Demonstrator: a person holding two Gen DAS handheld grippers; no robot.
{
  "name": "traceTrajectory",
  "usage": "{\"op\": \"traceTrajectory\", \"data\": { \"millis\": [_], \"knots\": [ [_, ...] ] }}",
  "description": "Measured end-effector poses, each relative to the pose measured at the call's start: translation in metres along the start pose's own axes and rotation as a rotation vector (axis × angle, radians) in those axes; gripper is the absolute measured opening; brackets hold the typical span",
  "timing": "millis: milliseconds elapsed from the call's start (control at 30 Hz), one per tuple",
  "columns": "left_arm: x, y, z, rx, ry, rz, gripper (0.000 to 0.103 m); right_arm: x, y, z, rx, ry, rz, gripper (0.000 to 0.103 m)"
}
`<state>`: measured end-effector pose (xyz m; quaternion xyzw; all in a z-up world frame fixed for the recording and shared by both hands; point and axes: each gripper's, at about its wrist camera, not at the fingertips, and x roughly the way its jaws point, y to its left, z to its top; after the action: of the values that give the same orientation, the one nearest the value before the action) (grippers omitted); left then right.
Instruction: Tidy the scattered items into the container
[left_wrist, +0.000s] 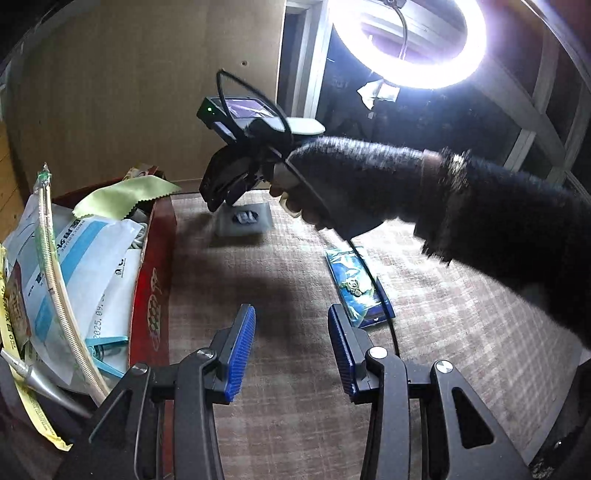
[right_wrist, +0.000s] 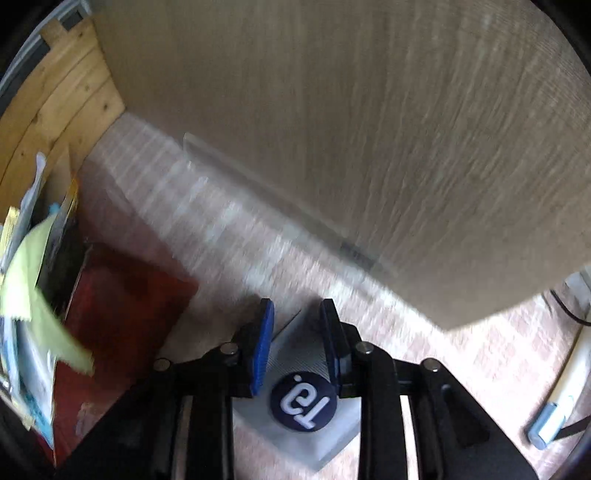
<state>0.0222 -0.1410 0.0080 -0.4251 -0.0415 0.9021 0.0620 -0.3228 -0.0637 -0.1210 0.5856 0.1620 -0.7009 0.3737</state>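
- A woven mat (left_wrist: 280, 332) covers the work surface, and everything below is placed against the red box (left_wrist: 157, 280) standing on its left part.
- The box is crammed: a white-and-blue paper pouch (left_wrist: 85, 258) fills most of it, a pale tube (left_wrist: 55, 280) arcs over the pouch, and a green cloth (left_wrist: 125, 197) with a zigzag edge drapes over the far rim.
- A dark sleeve (left_wrist: 480, 221) reaches in from the side opposite the box, the hand (left_wrist: 306, 206) gripping the right gripper (left_wrist: 221, 192), which hangs above the mat beyond the box's far corner.
- Right-wrist view: that gripper's (right_wrist: 295, 343) 2 blue pads (right_wrist: 263, 347) stand apart, straddling a grey packet (right_wrist: 314, 421) with a round dark label; contact between pads and packet cannot be told. The picture is blurred. The box (right_wrist: 122, 306) lies to the gripper's left.
- Left-wrist view: the grey packet (left_wrist: 243, 219) lies on the mat just past the box's far corner, directly under the right gripper.
- The left gripper (left_wrist: 291, 347) hovers over bare mat beside the box's long wall, fingers parted and holding nothing.
- A blue printed packet (left_wrist: 360, 286) lies flat on the mat, well clear of the box, beyond the left gripper's right finger.
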Motion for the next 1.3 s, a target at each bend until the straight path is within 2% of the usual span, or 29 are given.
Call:
{"op": "traceTrajectory", "data": {
  "millis": [167, 233, 300, 367, 500, 533, 600, 733, 800, 867, 967, 1067, 1133, 1200, 1300],
  "knots": [
    [-0.002, 0.002, 0.001, -0.007, -0.008, -0.02, 0.039, -0.013, 0.002, -0.039, -0.037, 0.097, 0.013, 0.026],
    [-0.002, 0.002, 0.001, -0.008, -0.011, -0.03, 0.039, -0.032, -0.004, -0.054, -0.046, 0.023, -0.008, 0.026],
    [0.0, -0.001, 0.002, -0.006, -0.008, -0.043, 0.039, -0.05, -0.022, -0.055, 0.005, -0.072, -0.046, 0.026],
    [0.003, -0.004, 0.001, 0.002, 0.0, -0.05, 0.039, -0.049, -0.04, -0.049, 0.06, -0.061, -0.034, 0.026],
    [0.005, -0.011, 0.002, 0.026, 0.007, -0.057, 0.039, -0.024, -0.063, -0.041, 0.121, -0.018, -0.097, 0.026],
    [0.004, -0.011, 0.002, 0.03, 0.006, -0.055, 0.039, -0.027, -0.067, -0.041, 0.134, -0.04, -0.084, 0.026],
    [0.003, -0.011, 0.001, 0.035, 0.005, -0.051, 0.039, -0.029, -0.072, -0.045, 0.158, -0.011, -0.076, 0.027],
    [0.007, -0.005, 0.0, 0.013, 0.012, -0.059, 0.039, -0.038, -0.06, -0.077, 0.088, 0.055, -0.038, 0.029],
    [0.009, -0.004, 0.001, 0.007, 0.013, -0.067, 0.039, -0.043, -0.055, -0.098, 0.081, 0.106, 0.052, 0.029],
    [0.01, -0.006, 0.002, 0.012, 0.011, -0.071, 0.039, -0.054, -0.052, -0.115, 0.06, 0.102, 0.103, 0.029],
    [0.015, -0.008, 0.004, 0.017, 0.02, -0.074, 0.039, -0.09, -0.071, -0.131, 0.125, -0.076, -0.133, 0.029],
    [0.026, -0.012, 0.016, 0.015, 0.022, -0.08, 0.039, -0.125, -0.117, -0.157, 0.351, -0.267, -0.102, 0.043],
    [0.034, -0.015, 0.026, 0.017, 0.017, -0.084, 0.039, -0.132, -0.137, -0.171, 0.443, -0.34, -0.168, 0.048],
    [0.04, -0.018, 0.036, 0.025, 0.006, -0.086, 0.041, -0.135, -0.163, -0.174, 0.532, -0.366, -0.236, 0.052],
    [0.048, -0.023, 0.044, 0.028, 0.003, -0.095, 0.045, -0.127, -0.174, -0.164, 0.603, -0.376, -0.22, 0.052]
  ]
}}
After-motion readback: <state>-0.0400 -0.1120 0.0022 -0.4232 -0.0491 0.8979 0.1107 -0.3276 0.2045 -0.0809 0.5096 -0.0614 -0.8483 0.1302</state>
